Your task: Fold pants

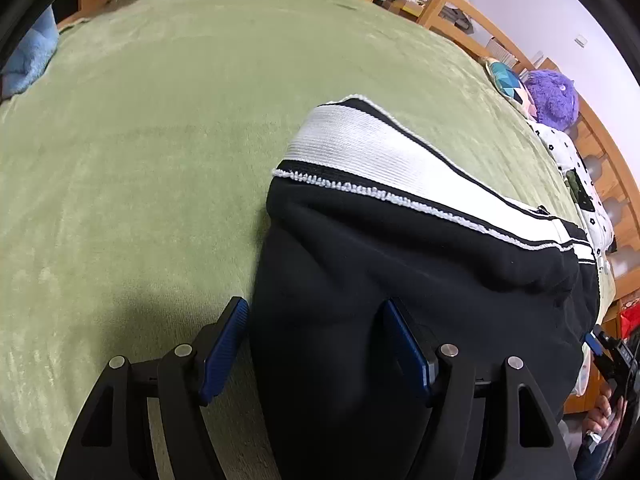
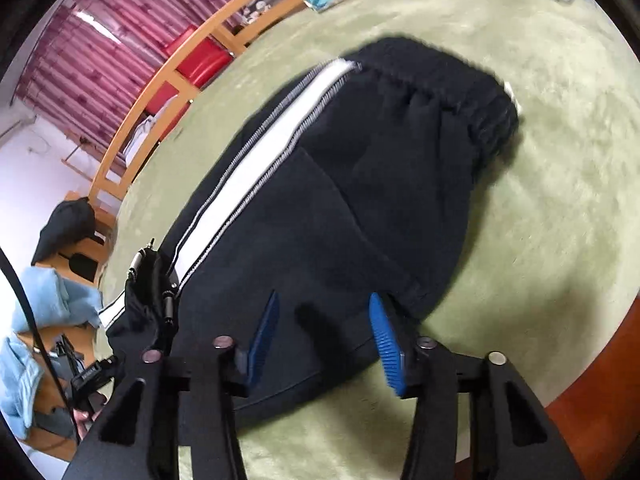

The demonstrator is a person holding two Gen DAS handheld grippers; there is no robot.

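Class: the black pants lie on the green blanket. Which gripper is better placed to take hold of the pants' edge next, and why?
Left, probably. The left gripper has its open jaws straddling the side edge of the black pants. The right gripper hovers open over flat cloth.

A green blanket (image 1: pixel 160 140) covers the bed, wooden shelves (image 1: pixel 460 12) and pink curtains (image 2: pixel 100 40) behind.
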